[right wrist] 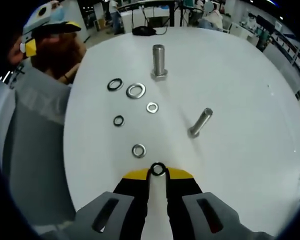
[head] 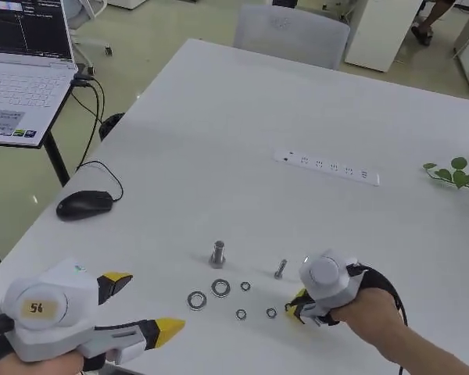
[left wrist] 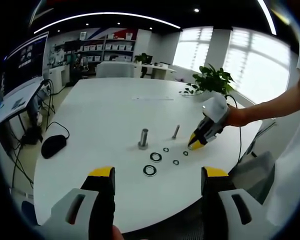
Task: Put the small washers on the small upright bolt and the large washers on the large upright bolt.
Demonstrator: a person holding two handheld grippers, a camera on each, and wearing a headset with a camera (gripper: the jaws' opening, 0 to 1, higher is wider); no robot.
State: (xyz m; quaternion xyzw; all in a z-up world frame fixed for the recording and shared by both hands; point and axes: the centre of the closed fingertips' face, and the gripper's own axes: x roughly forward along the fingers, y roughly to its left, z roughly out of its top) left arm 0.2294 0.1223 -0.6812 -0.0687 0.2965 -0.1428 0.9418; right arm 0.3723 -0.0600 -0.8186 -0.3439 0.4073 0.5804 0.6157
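Altogether: two bolts, two large washers, four small washers, one pinched.

Room bright; light even and diffuse. Sources: ceiling strip lights high above the large upright bolt, and windows well off to one side of the bolt, blown out to white in the left gripper view. Shadows are soft and short: a faint one at the bolt's foot, a darker patch near the bolt under the right gripper. The white table around the bolt has a mild sheen, no hard glare. Head view sharp. Both gripper views bow the table edge far from the bolt, and detail smears there. The small washer pinched in the right gripper's tips reads crisp.
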